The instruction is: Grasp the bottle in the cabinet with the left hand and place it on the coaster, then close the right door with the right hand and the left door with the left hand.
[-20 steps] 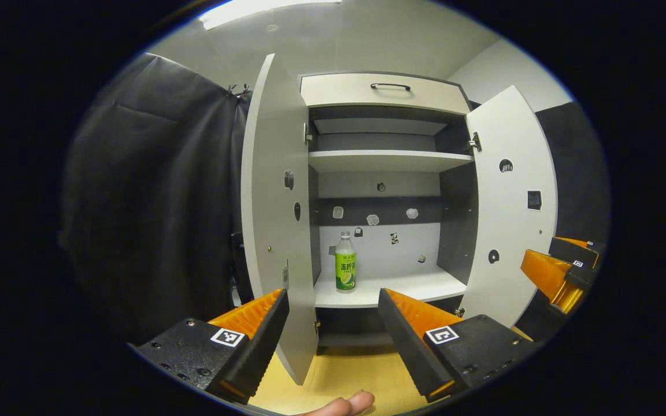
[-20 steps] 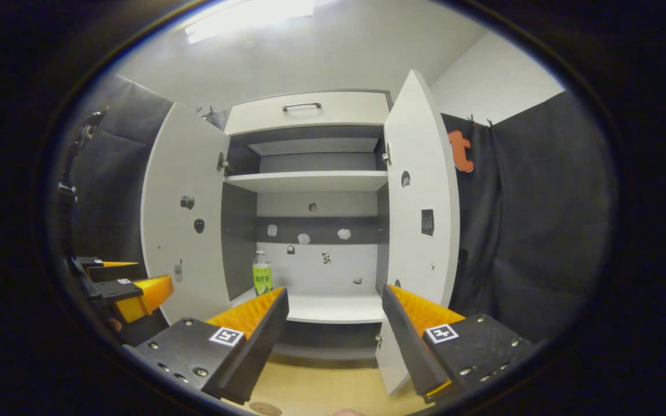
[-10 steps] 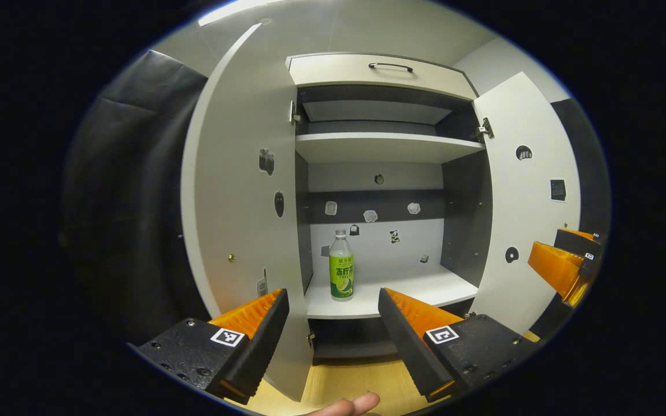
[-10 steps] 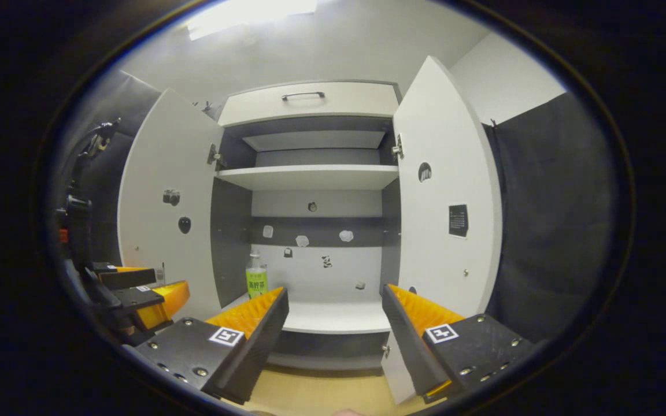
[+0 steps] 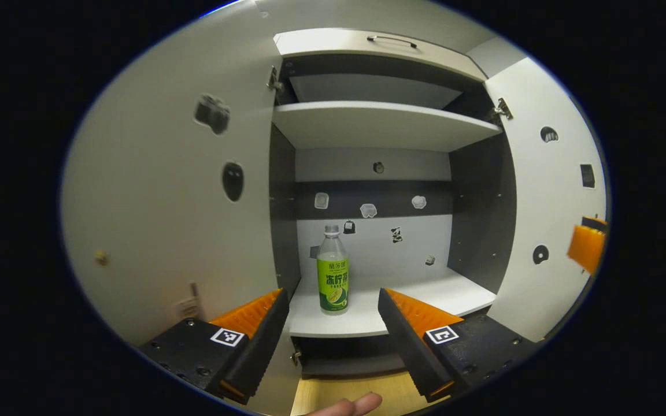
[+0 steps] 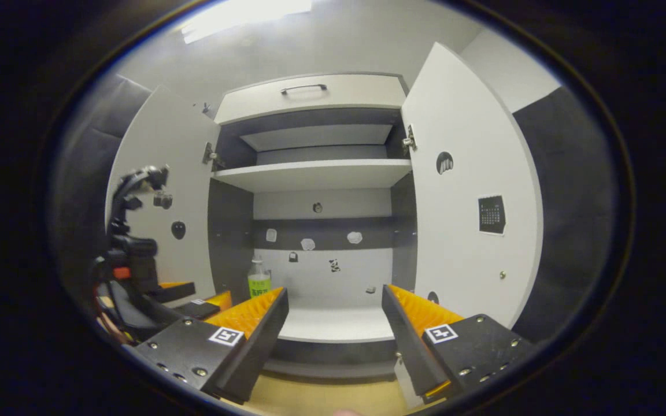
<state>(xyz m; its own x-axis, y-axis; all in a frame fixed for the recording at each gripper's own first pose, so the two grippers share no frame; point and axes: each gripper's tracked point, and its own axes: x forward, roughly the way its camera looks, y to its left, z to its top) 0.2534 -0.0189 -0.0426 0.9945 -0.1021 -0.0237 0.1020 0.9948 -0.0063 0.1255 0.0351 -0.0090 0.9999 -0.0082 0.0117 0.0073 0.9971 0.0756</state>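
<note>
A clear bottle [image 5: 332, 270] with a green label and white cap stands upright at the left of the cabinet's lower shelf [image 5: 425, 294]. My left gripper [image 5: 333, 312] is open just in front of that shelf, and the bottle stands beyond the gap between its fingers. Both doors are swung open: the left door [image 5: 182, 190] close on my left, the right door [image 5: 547, 219] on the far side. In the right gripper view the bottle [image 6: 259, 279] peeks over a fingertip of my open right gripper [image 6: 335, 309], which has nothing in it. The left gripper [image 6: 191, 297] shows there at the lower left.
An upper shelf [image 5: 385, 124] and a drawer with a dark handle [image 5: 391, 39] sit above. A wooden table top [image 5: 344, 393] lies below the cabinet. A finger [image 5: 347, 404] shows at the bottom edge. Black cloth [image 6: 570, 219] hangs right of the right door [image 6: 472, 196].
My left gripper has moved forward toward the cabinet, so the bottle and left door loom larger. The right gripper has also edged closer to the cabinet. Both stay open.
</note>
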